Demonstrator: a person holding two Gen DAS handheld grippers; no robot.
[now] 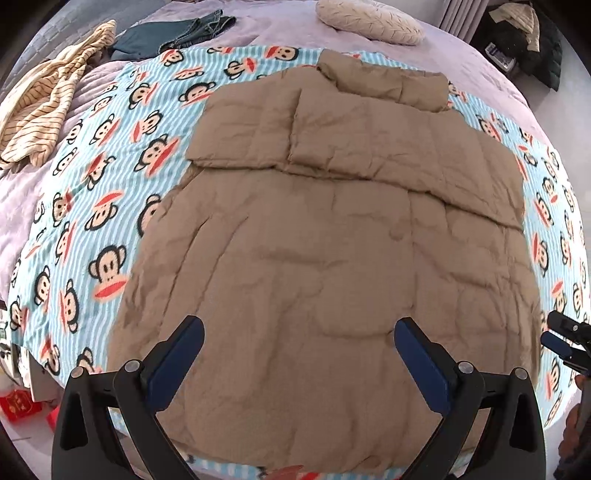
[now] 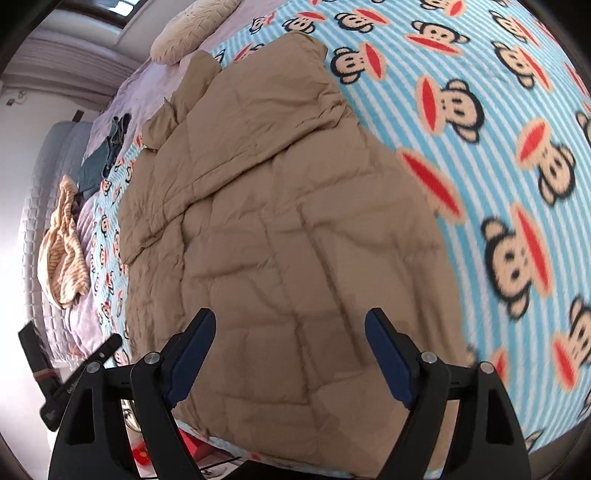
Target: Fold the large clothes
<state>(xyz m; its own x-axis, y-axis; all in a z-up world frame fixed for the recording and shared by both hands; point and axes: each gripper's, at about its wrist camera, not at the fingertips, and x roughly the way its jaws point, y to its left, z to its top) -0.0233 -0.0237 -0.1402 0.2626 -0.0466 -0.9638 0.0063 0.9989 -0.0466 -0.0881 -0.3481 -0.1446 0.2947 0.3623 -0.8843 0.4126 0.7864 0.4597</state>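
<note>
Both grippers' fingers point(image 1: 188, 332) spread, released; tan quilted jacket point(image 1: 332, 240) lies flat, sleeves folded inward.

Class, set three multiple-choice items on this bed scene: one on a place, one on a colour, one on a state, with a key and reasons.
1. Where does the jacket lie?
A. on the monkey blanket
B. on the floor
C. on the pillow

2. What colour is the jacket?
A. green
B. tan
C. red

3. How do the left tongs stand?
A. shut on the jacket
B. open, holding nothing
C. shut on the blanket

Key: 1 A, striped monkey print shows on both sides of it; 2 B, its quilted fabric is tan in both views; 3 B, the pads stand wide apart above the fabric.
</note>
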